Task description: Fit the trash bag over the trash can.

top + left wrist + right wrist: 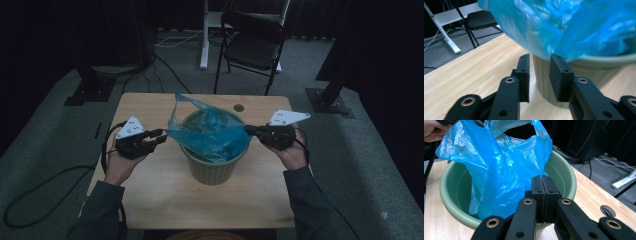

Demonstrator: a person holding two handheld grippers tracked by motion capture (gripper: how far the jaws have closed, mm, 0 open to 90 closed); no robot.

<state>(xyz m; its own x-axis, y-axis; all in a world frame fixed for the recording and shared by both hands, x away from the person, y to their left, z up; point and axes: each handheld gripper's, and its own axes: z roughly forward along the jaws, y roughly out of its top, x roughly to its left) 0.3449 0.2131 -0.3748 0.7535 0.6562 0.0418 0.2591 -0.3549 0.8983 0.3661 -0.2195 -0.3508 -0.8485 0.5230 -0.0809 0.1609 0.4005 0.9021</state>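
Nearest the camera, two sleeved forearms come in over the pale wood-grain table (150,200), and the ribbed, round green plastic bin (210,167) sits mid-table with a crinkly, shiny blue plastic bag (207,132) bunched inside and spilling over its rim. The left gripper (161,137) has its matte black jaws spread apart just short of the bag's edge, nothing pinched, while the right gripper (248,129) has its jaws pressed tight together on the bag's thin film at the rim. Further back there's a black folding chair (252,47) on grey carpet.

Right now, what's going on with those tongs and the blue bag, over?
Left tongs open, just clear of the thin blue plastic bag. Right tongs shut on its edge. Bag sits in round green plastic bin. Nothing in the way.
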